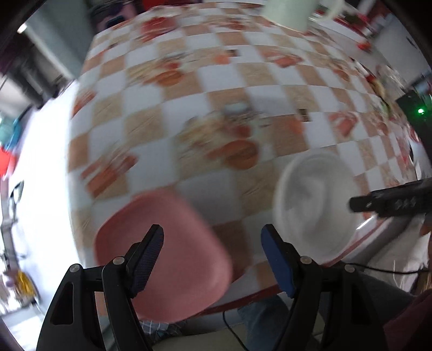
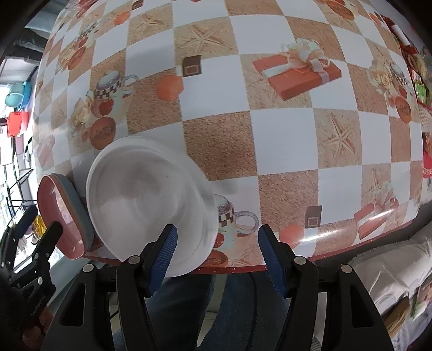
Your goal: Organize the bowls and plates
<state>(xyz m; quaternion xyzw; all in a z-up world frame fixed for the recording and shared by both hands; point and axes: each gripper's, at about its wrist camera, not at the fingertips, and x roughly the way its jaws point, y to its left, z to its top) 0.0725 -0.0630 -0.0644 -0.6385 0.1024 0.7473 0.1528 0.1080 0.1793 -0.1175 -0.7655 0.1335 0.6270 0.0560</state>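
A pink plate (image 1: 167,248) lies near the table's front edge, blurred in the left wrist view. It rests on a grey-blue plate (image 2: 85,224). Right of it sits a white bowl (image 1: 313,205), which in the right wrist view (image 2: 151,205) seems nested in a second one. My left gripper (image 1: 213,237) hangs open above the pink plate's right part, with nothing held. My right gripper (image 2: 218,237) is open too. Its left finger overlaps the bowl's near rim, and only tablecloth shows between its fingers. One right finger (image 1: 391,201) reaches in over the bowl.
The table (image 2: 283,135) wears a checked orange and white cloth with printed gifts and mugs. Its red-trimmed front edge (image 2: 297,266) runs just behind the grippers, with a person's legs in jeans below. A pale mug (image 1: 289,10) stands at the far side. Clutter lines the right edge.
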